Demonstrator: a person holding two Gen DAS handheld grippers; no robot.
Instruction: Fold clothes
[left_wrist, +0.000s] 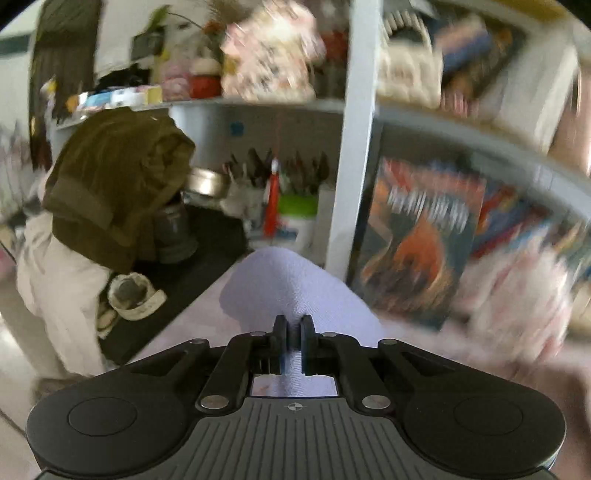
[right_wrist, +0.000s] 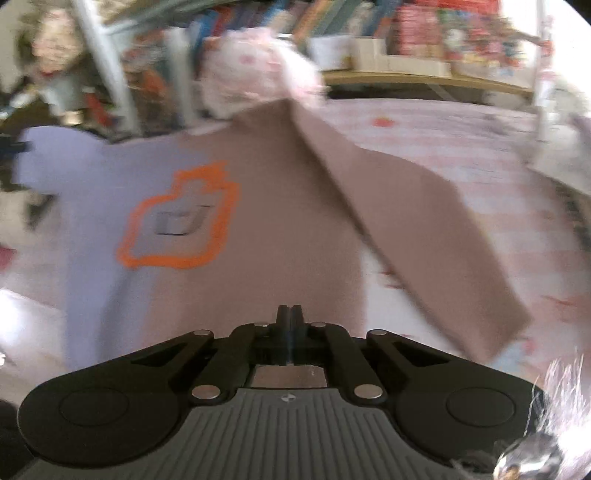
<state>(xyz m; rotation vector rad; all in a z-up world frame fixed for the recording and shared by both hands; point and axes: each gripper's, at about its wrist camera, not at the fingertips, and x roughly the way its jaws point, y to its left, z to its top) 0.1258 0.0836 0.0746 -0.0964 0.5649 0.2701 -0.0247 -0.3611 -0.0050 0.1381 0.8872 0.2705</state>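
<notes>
Left tool pinching lavender shirt, orange logo unreadable

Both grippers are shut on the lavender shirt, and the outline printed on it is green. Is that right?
Not quite. The outline printed on the lavender shirt is orange, not green; the right wrist view shows it. The rest holds: the left gripper and the right gripper are each shut on the shirt's fabric.
</notes>
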